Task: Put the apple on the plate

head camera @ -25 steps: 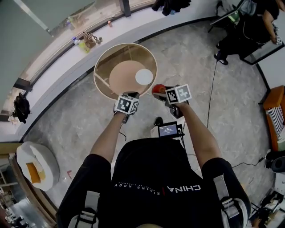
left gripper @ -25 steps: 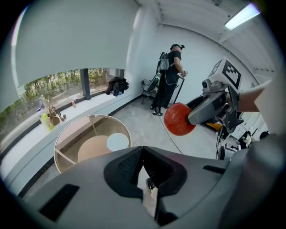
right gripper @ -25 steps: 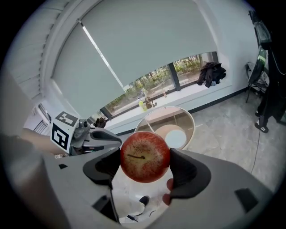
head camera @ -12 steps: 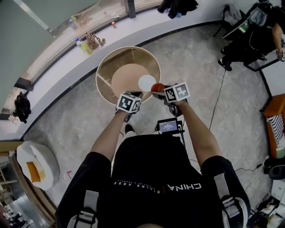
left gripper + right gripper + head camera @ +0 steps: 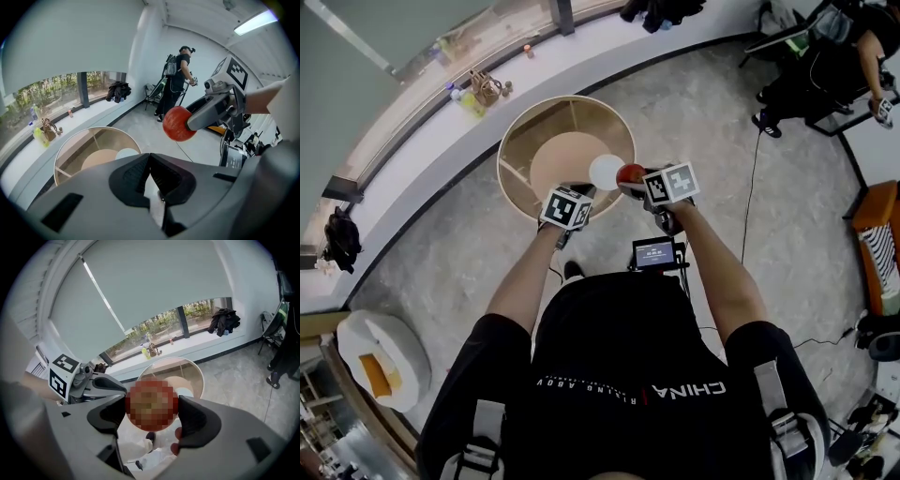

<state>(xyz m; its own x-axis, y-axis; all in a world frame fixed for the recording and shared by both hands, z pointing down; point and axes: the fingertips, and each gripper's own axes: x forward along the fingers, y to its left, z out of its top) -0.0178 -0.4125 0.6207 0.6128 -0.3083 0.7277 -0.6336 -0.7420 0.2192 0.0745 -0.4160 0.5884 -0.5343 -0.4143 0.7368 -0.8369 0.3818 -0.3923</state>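
R gripper (image 5: 636, 180) clamps apple (image 5: 629, 173) in air, near plate (image 5: 606, 172) on round table (image 5: 517, 141); L gripper (image 5: 149, 161) jaws closed, nothing between.

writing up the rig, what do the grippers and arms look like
Both the left gripper and right gripper have grey moulded bodies, dark ribbed pads and a white cube of black square markers. Short black sleeves.

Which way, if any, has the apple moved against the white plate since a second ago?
Yes. The apple, shut in the right tool, has come closer to the white plate, now at its right edge.
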